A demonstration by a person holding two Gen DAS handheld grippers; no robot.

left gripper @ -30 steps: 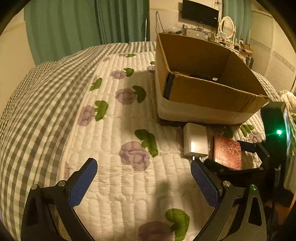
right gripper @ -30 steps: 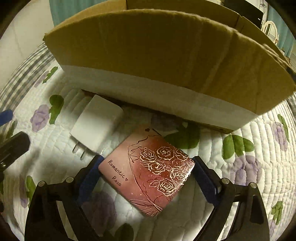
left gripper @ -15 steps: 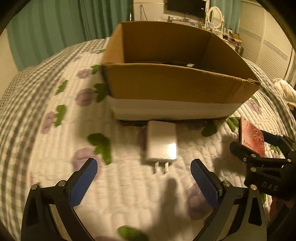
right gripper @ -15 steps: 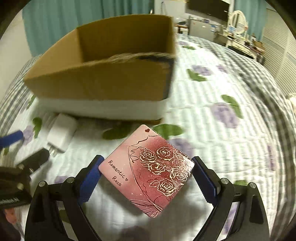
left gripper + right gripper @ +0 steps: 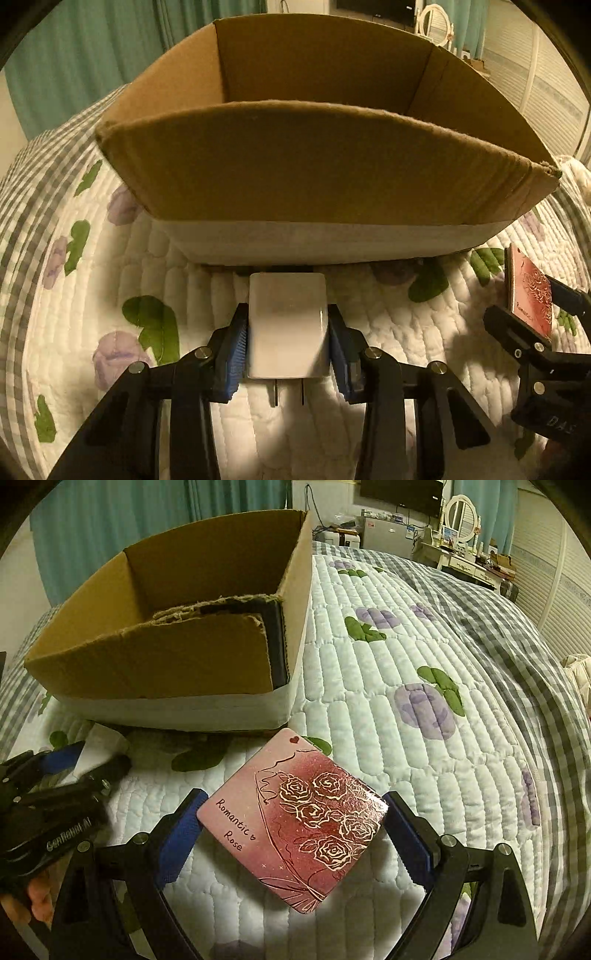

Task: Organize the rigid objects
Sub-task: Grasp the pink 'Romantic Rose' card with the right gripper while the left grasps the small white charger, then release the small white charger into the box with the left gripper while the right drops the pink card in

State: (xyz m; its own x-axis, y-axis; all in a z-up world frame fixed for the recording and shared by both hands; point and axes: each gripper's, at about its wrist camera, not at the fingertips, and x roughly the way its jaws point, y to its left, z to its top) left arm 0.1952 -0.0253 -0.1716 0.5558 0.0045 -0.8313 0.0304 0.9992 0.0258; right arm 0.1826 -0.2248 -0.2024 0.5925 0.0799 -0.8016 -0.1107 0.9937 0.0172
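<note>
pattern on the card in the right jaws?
Gold roses on dark red and pink card; best in right wrist view.

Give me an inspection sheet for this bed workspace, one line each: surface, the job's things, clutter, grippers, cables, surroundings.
Surface: white quilted bedspread with purple flowers.
Job's things: open brown cardboard box; white two-prong plug charger; pink square rose-print tile.
Clutter: dark flat item inside the box, unidentifiable.
Grippers: left gripper shut on the charger; right gripper shut on the tile by opposite corners.
Cables: nothing seen on the bed.
Surroundings: teal curtains; cluttered dresser with round mirror.
</note>
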